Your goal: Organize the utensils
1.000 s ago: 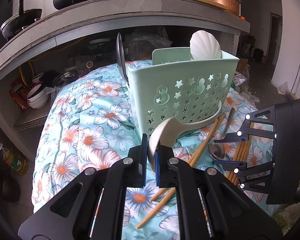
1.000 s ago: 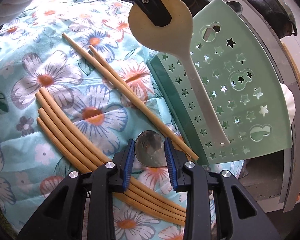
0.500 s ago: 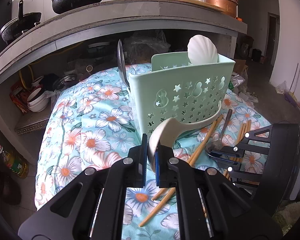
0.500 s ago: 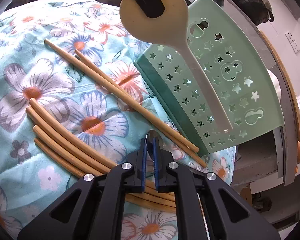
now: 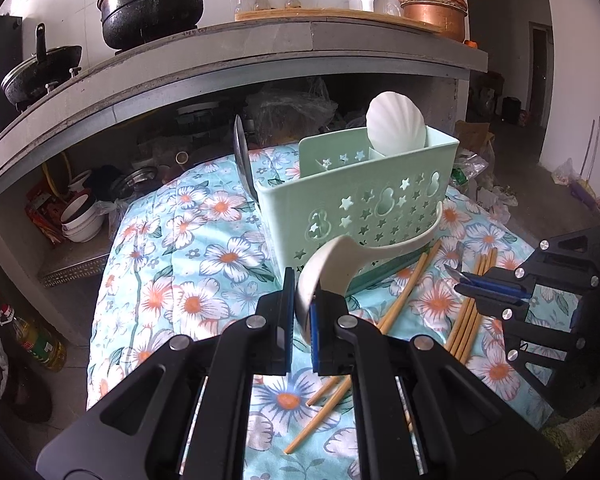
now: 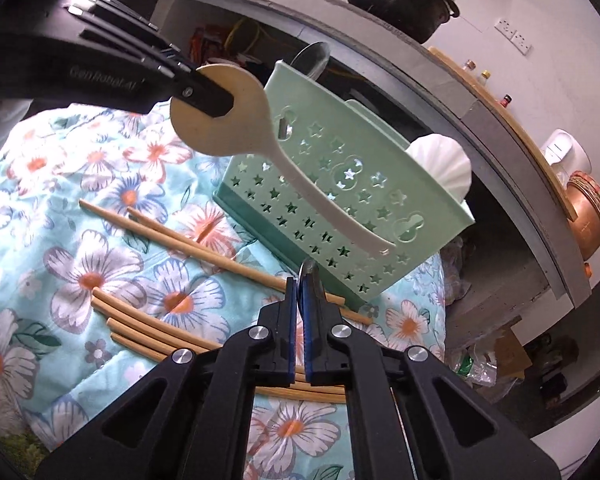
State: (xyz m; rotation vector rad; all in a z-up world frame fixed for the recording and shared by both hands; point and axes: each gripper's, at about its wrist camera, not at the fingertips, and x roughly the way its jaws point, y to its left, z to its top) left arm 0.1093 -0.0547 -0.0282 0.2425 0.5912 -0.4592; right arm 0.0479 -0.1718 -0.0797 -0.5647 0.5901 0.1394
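A: The pale green plastic utensil basket with star-shaped cut-outs (image 6: 340, 184) stands directly ahead of the right gripper (image 6: 302, 308) and a little above its tips; its open top faces up, with a white shell-shaped ladle (image 6: 440, 164) already standing in the far end.

B: And the grippers themselves?

A: The right one has just been closing; its blue pads are now pinched on the thin edge of a metal spoon (image 6: 309, 276), the bowl poking up between them, lifted clear of the bamboo chopsticks (image 6: 148, 320) lying on the floral cloth (image 6: 80, 264); the left gripper (image 5: 302, 304) is clamped on the bowl of a cream plastic rice paddle (image 5: 340, 260).

B: Which way does the paddle run?

A: Its handle points away from the left gripper, sweeping right across the basket's near wall; whether it touches that wall I cannot tell.

B: Nearer hand?

A: Both are close; the right sits just beside the basket's base, so I judge its spoon must rise over the rim.
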